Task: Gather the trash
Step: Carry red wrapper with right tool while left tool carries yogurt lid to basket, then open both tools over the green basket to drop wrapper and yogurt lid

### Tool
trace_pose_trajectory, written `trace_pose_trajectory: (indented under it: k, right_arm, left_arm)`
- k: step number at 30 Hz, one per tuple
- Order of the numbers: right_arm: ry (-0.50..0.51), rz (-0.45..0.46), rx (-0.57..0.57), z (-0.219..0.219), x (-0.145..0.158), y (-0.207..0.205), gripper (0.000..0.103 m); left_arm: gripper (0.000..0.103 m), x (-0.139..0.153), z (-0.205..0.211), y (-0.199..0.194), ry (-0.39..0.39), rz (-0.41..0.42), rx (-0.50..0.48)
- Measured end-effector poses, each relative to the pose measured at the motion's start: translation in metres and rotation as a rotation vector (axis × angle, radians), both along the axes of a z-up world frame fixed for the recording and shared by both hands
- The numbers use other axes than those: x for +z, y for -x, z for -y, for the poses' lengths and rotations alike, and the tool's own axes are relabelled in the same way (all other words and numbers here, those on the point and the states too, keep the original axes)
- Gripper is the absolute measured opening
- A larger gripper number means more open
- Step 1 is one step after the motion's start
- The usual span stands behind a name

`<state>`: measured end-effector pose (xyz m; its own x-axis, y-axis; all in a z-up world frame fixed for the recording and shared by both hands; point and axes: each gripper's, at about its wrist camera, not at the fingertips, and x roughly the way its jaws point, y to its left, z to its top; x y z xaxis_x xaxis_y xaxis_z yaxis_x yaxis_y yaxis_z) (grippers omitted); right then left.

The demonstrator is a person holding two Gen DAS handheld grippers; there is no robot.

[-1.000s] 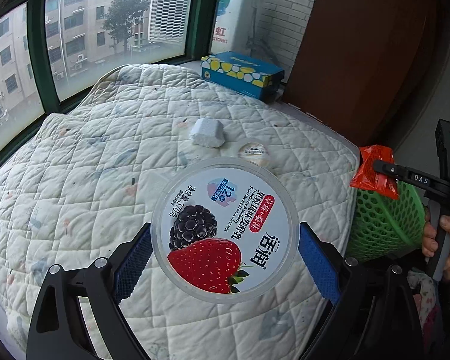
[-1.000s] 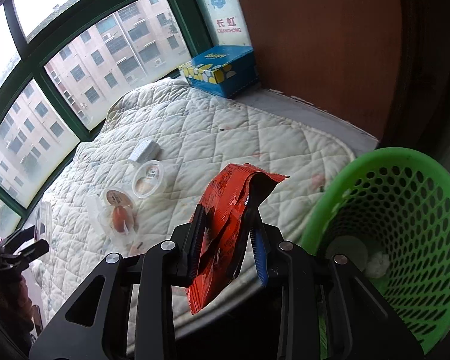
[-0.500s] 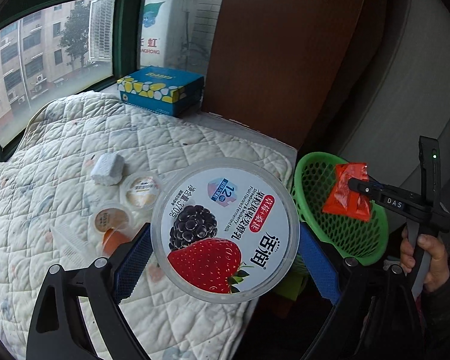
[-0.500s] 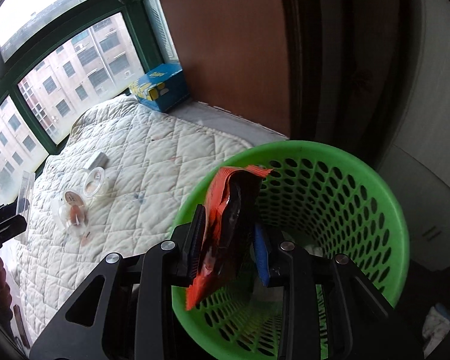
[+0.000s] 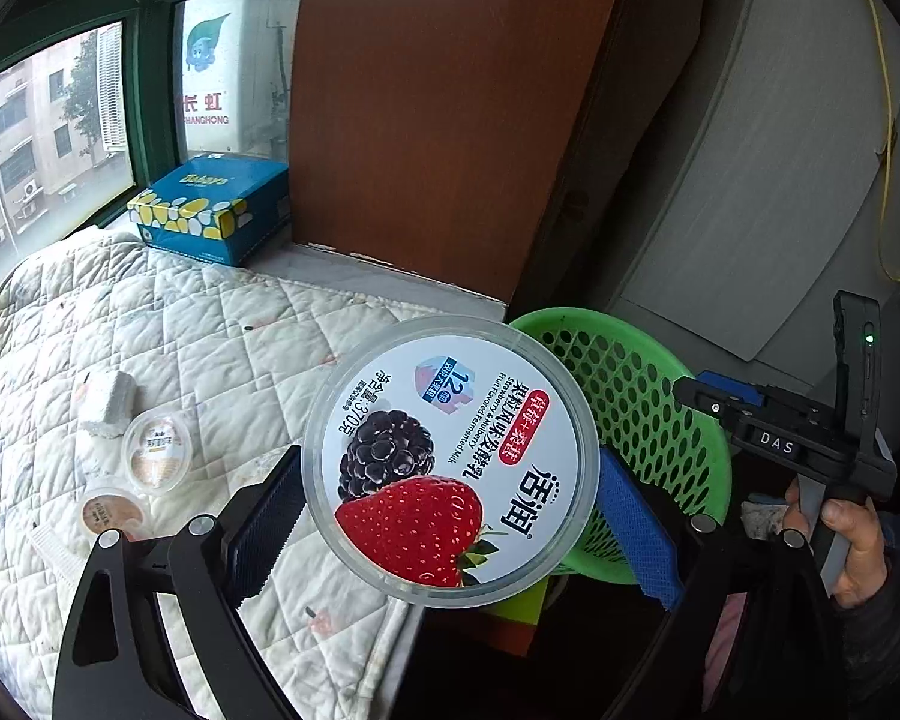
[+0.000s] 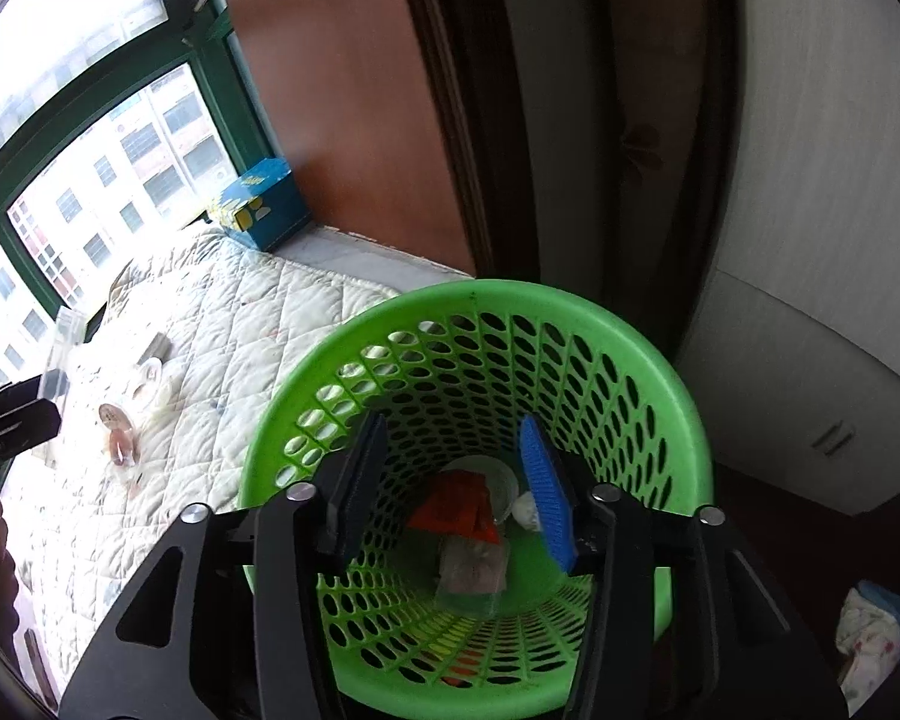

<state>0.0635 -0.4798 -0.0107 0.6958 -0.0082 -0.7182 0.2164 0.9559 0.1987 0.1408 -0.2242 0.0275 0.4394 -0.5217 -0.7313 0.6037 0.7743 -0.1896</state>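
Left wrist view
Left gripper: clamped on the round yogurt lid, blue pads against its two sides, printed face up.
Lid's place: held in the air, over the edge of the quilted bed and the near rim of the green basket.
Right gripper: seen from the side above the basket, carried by a hand.
Bed: two small cups, a white block; a blue tissue box by the window.

Right wrist view
Right gripper: jaws opening, pads apart, nothing between them, pointing down into the basket.
Red wrapper: lies loose at the basket's bottom among other trash.
Bed: left of the basket, small cups still lying on it.
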Motion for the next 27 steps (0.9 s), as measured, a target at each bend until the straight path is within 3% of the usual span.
trace_pose_trajectory:
  k: [13,27]
  right_arm:
    - [0.052,0.075,-0.03,0.022,0.011,0.036,0.077]
    - [0.044,0.109,-0.091,0.046,0.009,0.063,0.079]
  left_arm:
    - [0.09,-0.02,0.078,0.006,-0.037,-0.054,-0.1]
    - [0.092,-0.032,0.134,0.017,-0.058,-0.102,-0.152]
